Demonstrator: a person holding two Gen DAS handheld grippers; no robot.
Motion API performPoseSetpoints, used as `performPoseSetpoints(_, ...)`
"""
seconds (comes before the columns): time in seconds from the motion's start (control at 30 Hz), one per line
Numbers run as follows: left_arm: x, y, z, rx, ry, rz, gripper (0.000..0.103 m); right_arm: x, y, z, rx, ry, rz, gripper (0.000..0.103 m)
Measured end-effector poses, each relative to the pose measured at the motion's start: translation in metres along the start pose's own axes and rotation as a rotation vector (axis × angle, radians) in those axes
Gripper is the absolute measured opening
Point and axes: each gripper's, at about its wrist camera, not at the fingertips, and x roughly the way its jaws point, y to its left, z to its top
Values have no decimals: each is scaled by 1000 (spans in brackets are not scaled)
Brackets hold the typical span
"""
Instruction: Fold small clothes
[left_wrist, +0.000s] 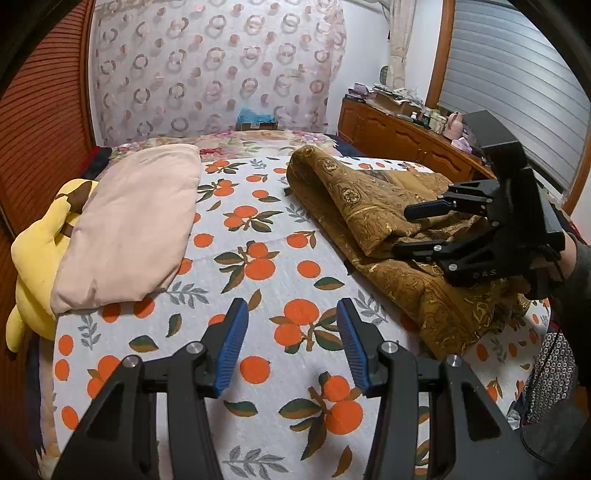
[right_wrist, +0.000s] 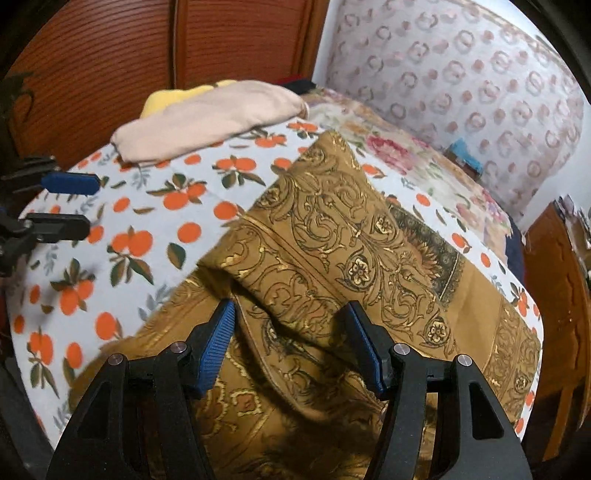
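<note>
Both sets of fingers released, empty. Right gripper (right_wrist: 290, 345) over brown patterned garment (right_wrist: 332, 258); left gripper (left_wrist: 291, 343) over bed (left_wrist: 258, 229). Grab the 6 o'clock hem, flatten first.

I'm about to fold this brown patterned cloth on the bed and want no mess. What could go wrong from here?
The brown cloth lies bunched in layers, so the open right gripper above it may pinch several folds rather than one edge. Its lower part lies near the edge of the bed, so a pull could drag it off. The left gripper hangs over bare sheet, away from the cloth, so it cannot yet steady it.
</note>
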Motion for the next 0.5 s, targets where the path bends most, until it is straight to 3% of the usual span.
performPoseSetpoints(0.03, 1, 0, 0, -2, 1, -2, 49, 1, -1, -1, -5, 5, -5, 62)
performPoseSetpoints(0.1, 1, 0, -1, -4, 2, -4, 49, 2, -6, -3, -7, 5, -2, 48)
performPoseSetpoints(0.17, 1, -2, -2, -2, 4, -7, 49, 0, -14, -6, 8, -4, 23, 24)
performPoseSetpoints(0.23, 2, -4, -3, 2, 7, -8, 49, -5, -22, -7, 25, -26, 33, 10)
performPoseSetpoints(0.3, 3, -6, -2, 5, 7, -12, 49, -12, -32, -7, 62, -58, 45, 6)
performPoseSetpoints(0.5, 3, -14, 0, 16, 5, -25, 49, -48, -84, -2, 197, -185, -44, 4)
